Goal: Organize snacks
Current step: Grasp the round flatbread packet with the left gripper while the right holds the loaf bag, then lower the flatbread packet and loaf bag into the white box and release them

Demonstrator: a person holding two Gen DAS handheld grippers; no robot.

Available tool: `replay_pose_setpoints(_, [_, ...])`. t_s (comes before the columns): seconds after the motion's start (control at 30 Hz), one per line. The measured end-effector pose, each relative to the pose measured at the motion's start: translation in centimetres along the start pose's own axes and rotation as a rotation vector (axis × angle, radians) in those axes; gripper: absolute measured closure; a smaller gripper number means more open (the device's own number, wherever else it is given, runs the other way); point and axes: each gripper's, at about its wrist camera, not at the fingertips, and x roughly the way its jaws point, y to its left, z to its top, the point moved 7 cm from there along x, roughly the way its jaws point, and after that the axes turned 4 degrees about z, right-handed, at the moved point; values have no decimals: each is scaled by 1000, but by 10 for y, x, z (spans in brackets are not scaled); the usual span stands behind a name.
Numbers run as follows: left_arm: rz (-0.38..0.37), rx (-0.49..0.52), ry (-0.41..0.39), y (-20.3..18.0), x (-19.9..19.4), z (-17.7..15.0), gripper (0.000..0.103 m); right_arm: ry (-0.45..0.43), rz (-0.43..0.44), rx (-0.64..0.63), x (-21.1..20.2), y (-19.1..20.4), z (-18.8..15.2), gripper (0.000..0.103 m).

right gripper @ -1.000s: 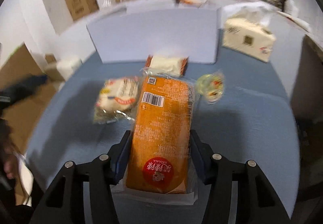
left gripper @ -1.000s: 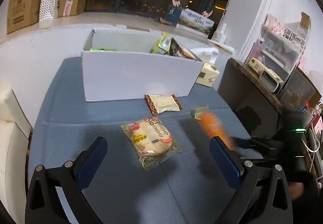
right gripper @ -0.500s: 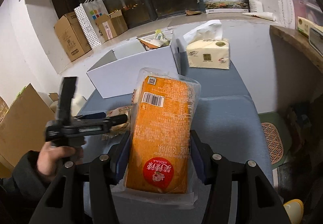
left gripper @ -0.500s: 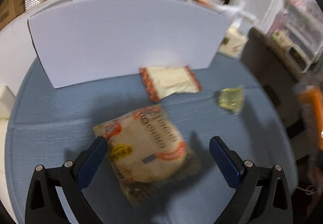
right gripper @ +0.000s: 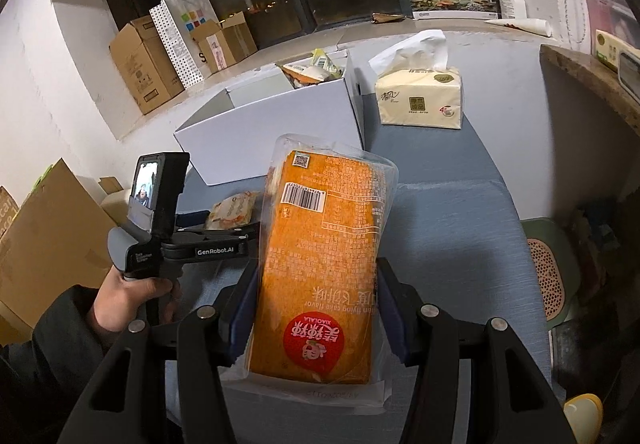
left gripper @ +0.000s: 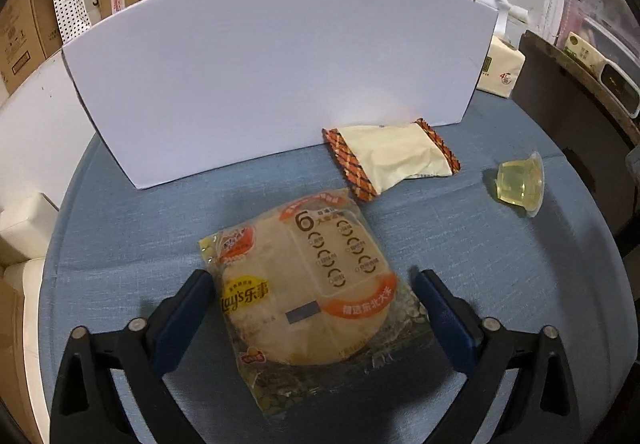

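My left gripper (left gripper: 314, 294) is open and low over the blue tablecloth, one finger on each side of a round Lay's rice-cracker pack (left gripper: 308, 292), which also shows in the right wrist view (right gripper: 232, 209). My right gripper (right gripper: 316, 304) is shut on an orange cake pack (right gripper: 320, 260) and holds it in the air in front of the white box (right gripper: 272, 131). The white box (left gripper: 272, 71) stands at the back with several snacks inside. A cream packet with checked ends (left gripper: 390, 157) and a clear jelly cup (left gripper: 520, 183) lie on the cloth.
A tissue pack (right gripper: 420, 93) stands right of the box. Cardboard boxes (right gripper: 140, 63) and a dotted paper bag (right gripper: 184, 35) sit on the ledge behind. A dark counter (left gripper: 580, 83) borders the table on the right. The left gripper's handle (right gripper: 160, 244) is at the left.
My left gripper has dropped and moved forward until its fingers straddle the Lay's pack. My right gripper has lifted the orange pack up off the table and holds it higher.
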Motion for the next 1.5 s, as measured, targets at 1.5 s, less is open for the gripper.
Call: replay_pose_setpoints(1.5, [-158,-92,-255,112,-41,215,24,-8,-102,-244,181,78,270,43])
